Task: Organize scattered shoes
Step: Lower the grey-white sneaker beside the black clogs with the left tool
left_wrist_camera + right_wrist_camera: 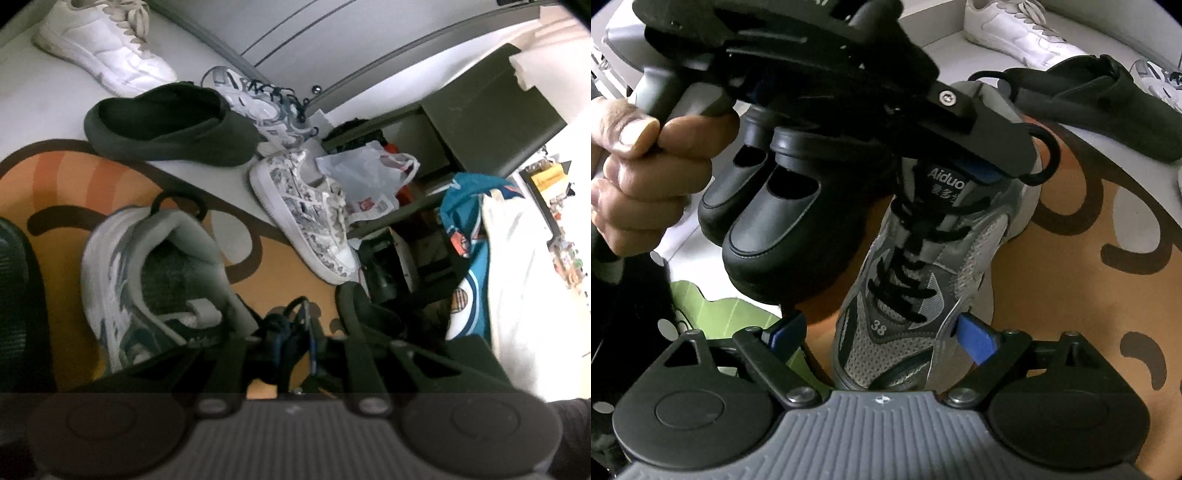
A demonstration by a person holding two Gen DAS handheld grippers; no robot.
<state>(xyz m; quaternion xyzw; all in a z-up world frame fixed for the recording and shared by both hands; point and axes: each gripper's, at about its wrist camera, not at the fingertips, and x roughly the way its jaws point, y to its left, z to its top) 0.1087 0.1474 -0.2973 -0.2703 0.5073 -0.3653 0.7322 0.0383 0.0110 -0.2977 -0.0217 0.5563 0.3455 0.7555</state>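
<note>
- Grey mesh sneaker (916,266) on orange mat (1071,295), beside black clog pair (768,221)
- Left gripper (990,162) clamped on sneaker's tongue
- Right gripper (882,338) jaws apart, straddling toe
- Plastic bag (365,177) contents unclear

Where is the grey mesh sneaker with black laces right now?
In the right wrist view, the grey sneaker sits centre frame on the orange rug, beside the black shoes, its toe between the open right gripper.

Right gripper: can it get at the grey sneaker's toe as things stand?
Probably yes. The right gripper is open, with the toe of the grey sneaker between its pads and nothing blocking. The left gripper clamps the tongue further up, clear of the toe.
</note>
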